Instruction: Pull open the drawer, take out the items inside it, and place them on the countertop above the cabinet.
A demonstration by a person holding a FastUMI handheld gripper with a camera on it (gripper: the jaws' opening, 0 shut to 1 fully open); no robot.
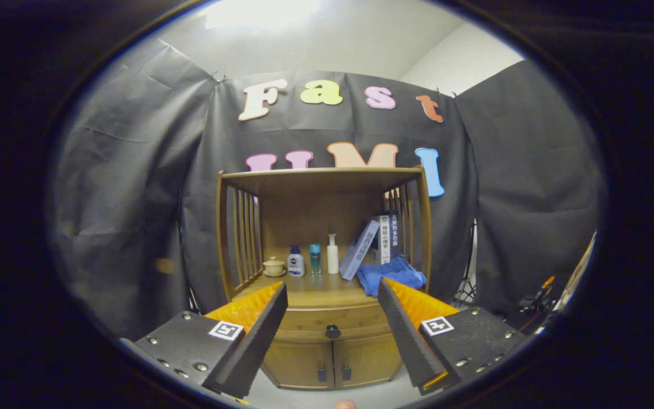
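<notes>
A wooden cabinet [327,352] stands ahead against the booth wall. Its drawer [310,321] is closed, with a dark round knob [332,331] showing between my fingers, some way beyond them. Above the drawer lies the countertop [315,292], under an open shelf frame. On it stand a small cup on a saucer [273,266], a white and blue bottle [296,262], a slim teal bottle [315,259] and a white pump bottle [332,254]. Leaning books [373,241] and a blue cloth [390,275] sit to the right. My gripper [332,292] is open and holds nothing.
Two lower cabinet doors [331,363] with small dark handles sit under the drawer. Slatted wooden sides [244,238] and a top board [321,176] frame the countertop. A tripod leg and gear [537,295] stand to the right of the cabinet.
</notes>
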